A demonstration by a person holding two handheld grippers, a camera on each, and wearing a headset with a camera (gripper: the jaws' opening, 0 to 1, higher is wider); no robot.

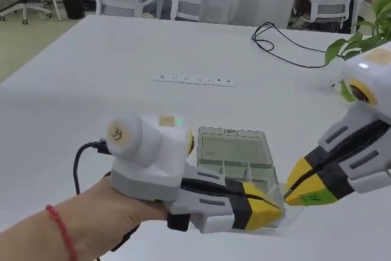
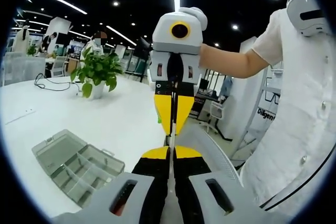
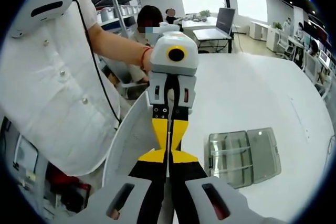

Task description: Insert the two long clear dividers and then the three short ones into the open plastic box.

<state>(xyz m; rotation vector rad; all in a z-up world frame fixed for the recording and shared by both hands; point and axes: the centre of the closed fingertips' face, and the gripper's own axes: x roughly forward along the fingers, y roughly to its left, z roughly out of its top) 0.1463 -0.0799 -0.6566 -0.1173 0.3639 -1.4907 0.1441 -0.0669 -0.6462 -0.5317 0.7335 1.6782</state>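
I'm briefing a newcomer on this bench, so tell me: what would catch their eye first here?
Two white handheld tools with yellow-and-black jaws, the left gripper and the right gripper, meet tip to tip near the front of the white table. Just beyond their tips lies the clear compartmented plastic box, its lid open flat. A leafy green plant stands at the right edge.

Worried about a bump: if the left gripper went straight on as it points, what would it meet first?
Probably the right gripper, whose shut tips face the left gripper nearly tip to tip; the box lies aside.
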